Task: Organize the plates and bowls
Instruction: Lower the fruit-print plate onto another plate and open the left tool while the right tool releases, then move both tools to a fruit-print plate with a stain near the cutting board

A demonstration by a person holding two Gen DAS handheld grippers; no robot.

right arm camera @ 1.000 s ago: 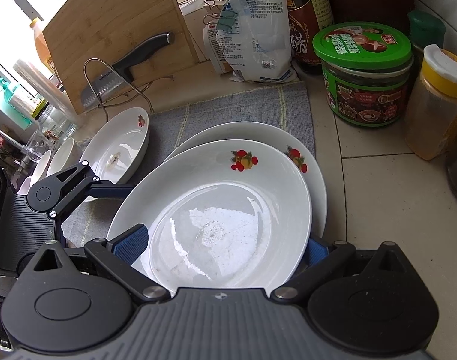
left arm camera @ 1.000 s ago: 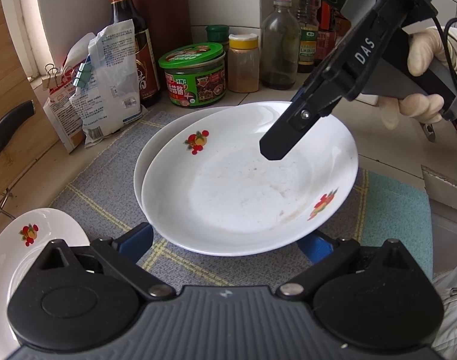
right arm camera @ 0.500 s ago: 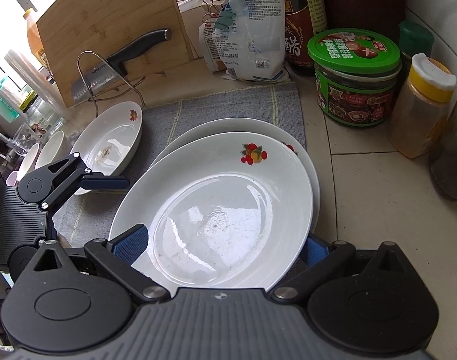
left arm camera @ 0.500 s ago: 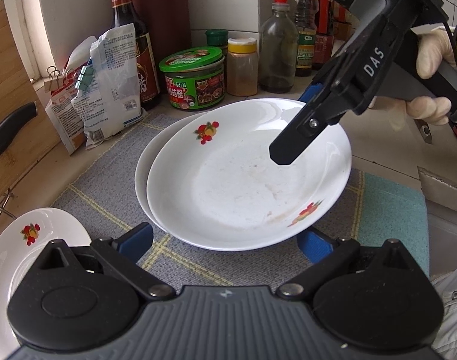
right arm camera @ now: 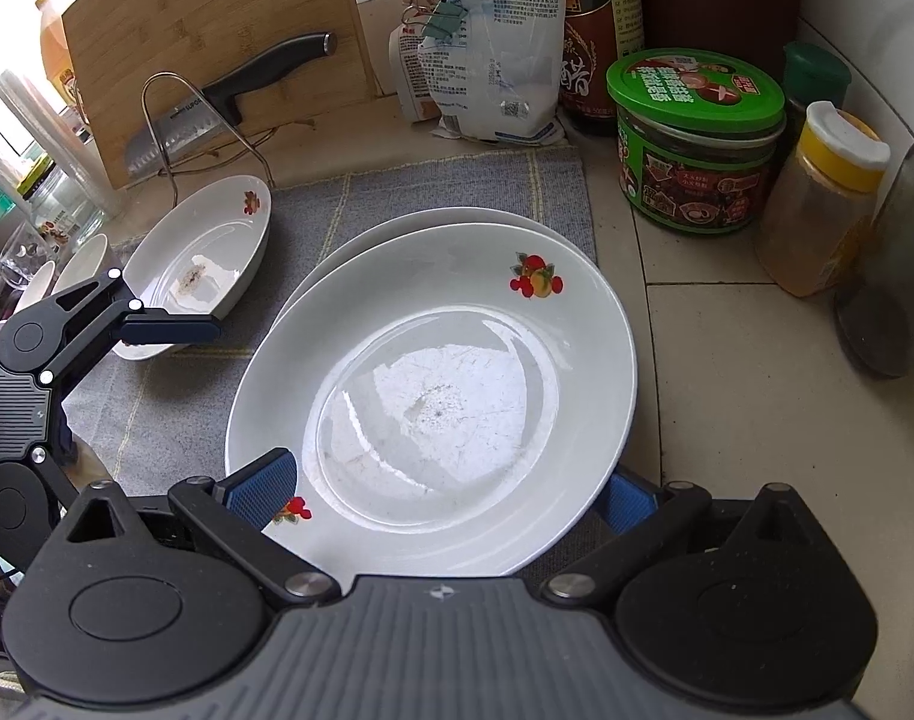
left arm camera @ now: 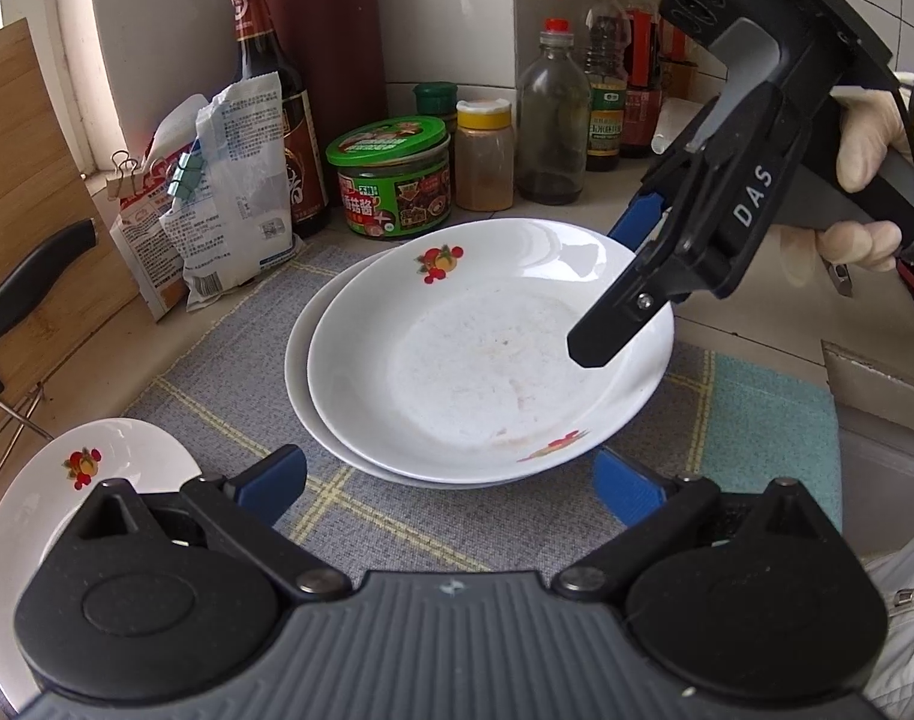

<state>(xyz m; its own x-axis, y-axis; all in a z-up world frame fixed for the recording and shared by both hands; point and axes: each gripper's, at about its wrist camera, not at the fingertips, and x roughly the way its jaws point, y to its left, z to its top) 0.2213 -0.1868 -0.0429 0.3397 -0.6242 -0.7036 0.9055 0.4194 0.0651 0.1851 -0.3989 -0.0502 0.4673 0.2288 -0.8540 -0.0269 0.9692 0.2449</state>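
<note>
A white plate with fruit prints (left arm camera: 481, 360) lies on a second white plate (left arm camera: 303, 372) on the grey mat (left arm camera: 216, 372); both show in the right wrist view, top plate (right arm camera: 432, 384), lower plate (right arm camera: 457, 216). My right gripper (right arm camera: 444, 495) is open, its blue pads on either side of the top plate's near rim; it also shows in the left wrist view (left arm camera: 613, 294). My left gripper (left arm camera: 450, 480) is open and empty just short of the plates. A third white dish (left arm camera: 42, 492) lies at the left (right arm camera: 198, 258).
Jars and bottles stand behind the plates: a green-lidded jar (left arm camera: 390, 180), a yellow-capped jar (left arm camera: 484, 156), a soy sauce bottle (left arm camera: 276, 108), a food bag (left arm camera: 234, 192). A cutting board with a knife (right arm camera: 228, 96) leans at the left. More bowls (right arm camera: 66, 264) sit far left.
The left gripper has drawn back from the plates, whose near rim now lies beyond its pads. The right gripper has shifted slightly while staying open around the top plate's rim.
</note>
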